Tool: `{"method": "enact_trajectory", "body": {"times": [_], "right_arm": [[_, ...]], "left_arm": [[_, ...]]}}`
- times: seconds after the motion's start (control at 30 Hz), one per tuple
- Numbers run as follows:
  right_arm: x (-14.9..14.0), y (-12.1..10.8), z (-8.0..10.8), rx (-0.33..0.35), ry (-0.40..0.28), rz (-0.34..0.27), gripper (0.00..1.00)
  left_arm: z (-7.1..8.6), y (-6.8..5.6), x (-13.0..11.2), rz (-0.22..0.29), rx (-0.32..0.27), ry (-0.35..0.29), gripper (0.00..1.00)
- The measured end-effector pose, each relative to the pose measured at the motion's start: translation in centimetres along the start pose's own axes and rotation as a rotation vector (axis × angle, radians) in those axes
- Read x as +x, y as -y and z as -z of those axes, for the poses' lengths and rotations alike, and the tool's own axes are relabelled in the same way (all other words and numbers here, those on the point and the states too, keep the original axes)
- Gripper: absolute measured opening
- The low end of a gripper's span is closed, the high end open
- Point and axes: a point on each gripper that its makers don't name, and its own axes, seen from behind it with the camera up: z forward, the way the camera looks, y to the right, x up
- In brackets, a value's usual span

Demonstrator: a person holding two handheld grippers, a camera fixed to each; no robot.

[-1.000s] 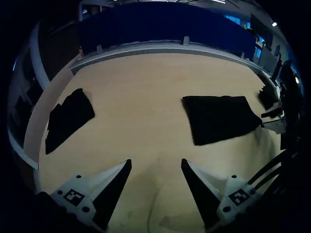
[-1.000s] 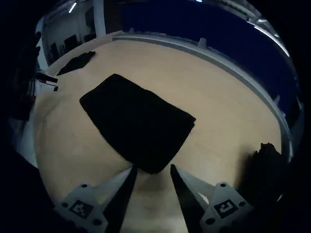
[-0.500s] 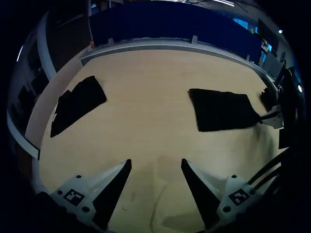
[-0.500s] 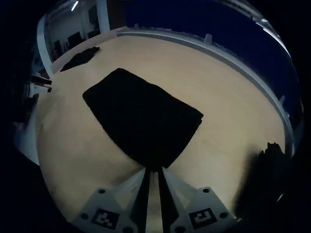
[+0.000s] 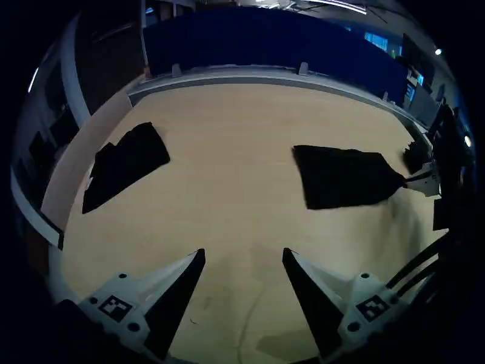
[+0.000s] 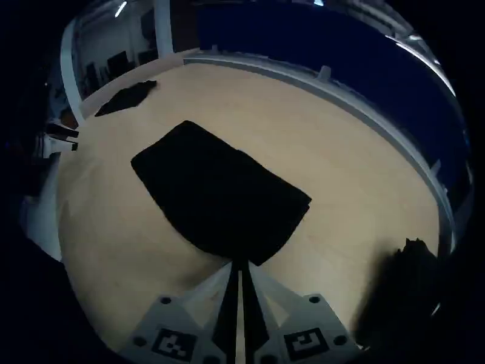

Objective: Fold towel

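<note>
Black towel (image 6: 218,194), flat on table (image 6: 351,164): its corner nearest the right claw (image 6: 240,264) clenched there, apparently for drawing a fold over; left claw (image 5: 242,252) released, towel well ahead-right.

**Two claw-mounted cameras, one far from the towel and one near it**

The left gripper view looks from low over the worktop (image 5: 242,151), past the left claw (image 5: 242,250), toward the blue partition (image 5: 273,36); the towel (image 5: 342,176) lies at middle distance to its right. The right gripper view rides just behind the right claw (image 6: 240,267), close over that towel, and faces along it. Both views take in the towel, worktop, partition and a dark cloth (image 5: 124,164) farther off.
</note>
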Motion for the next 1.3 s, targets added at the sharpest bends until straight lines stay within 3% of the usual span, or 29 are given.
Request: {"method": "enact_trajectory", "body": {"times": [0.47, 0.77, 1.03, 1.3], "right_arm": [[9.0, 0.6, 1.7, -0.017, -0.069, 0.148, 0.03], [11.4, 2.6, 1.3, 0.006, -0.070, 0.234, 0.03], [14.7, 6.0, -0.3, 0.065, -0.093, 0.328, 0.03], [16.6, 11.8, -4.0, 0.156, -0.085, 0.445, 0.03]], "left_arm": [[2.0, 0.7, 1.4, 0.030, -0.002, -0.055, 0.94], [3.3, 1.3, 1.2, 0.057, 0.002, -0.077, 0.95], [5.5, 1.2, 1.6, 0.095, -0.004, -0.107, 0.94], [7.3, 1.8, 1.8, 0.131, 0.018, -0.142, 0.95]]}}
